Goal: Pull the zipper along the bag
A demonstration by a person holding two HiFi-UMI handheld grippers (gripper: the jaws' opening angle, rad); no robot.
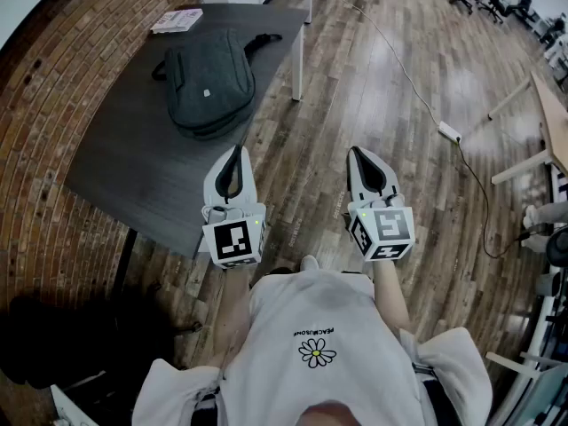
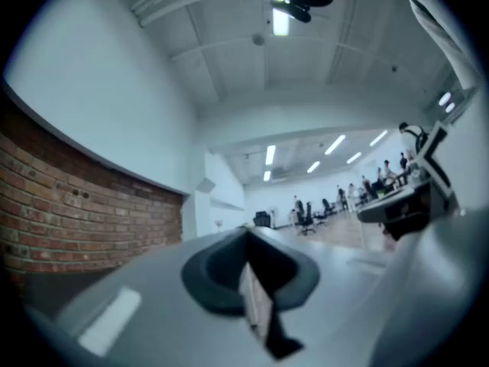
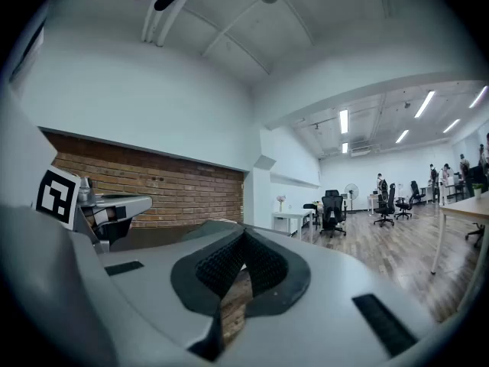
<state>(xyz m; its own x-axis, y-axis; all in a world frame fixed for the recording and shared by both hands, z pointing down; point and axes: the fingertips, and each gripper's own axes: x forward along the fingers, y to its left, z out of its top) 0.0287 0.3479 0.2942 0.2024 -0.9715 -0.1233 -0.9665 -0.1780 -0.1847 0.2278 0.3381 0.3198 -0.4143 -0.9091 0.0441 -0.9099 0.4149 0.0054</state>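
- Bag [image 1: 211,82] — dark grey, laid flat on the tabletop [image 1: 115,162] toward its far end, with a strap trailing to the right. The zipper slider cannot be made out at this range.
- Left tool [image 1: 234,153] — held roughly level by the tabletop's near right edge, well short of the bag. Its jaws are pressed together with nothing between them.
- Right tool [image 1: 358,155] — held level over the wooden floor [image 1: 373,69], off the tabletop. Its jaws are likewise together and empty.
- Stage — judged to be the approach: the bag is untouched and no part of the pull is done.
- Technique — both tools should be brought forward and their jaws parted before contact. The slider tab is best located first. It should then be pinched by one tool while the fabric beside the track is pinned by the other, so that the bag is not dragged.
- Pull — to be kept along the line of the teeth, low and steady. A sideways tug is likely to jam the slider on a curved corner.
- Papers [image 1: 177,20] — lying at the far corner, apart from the bag.
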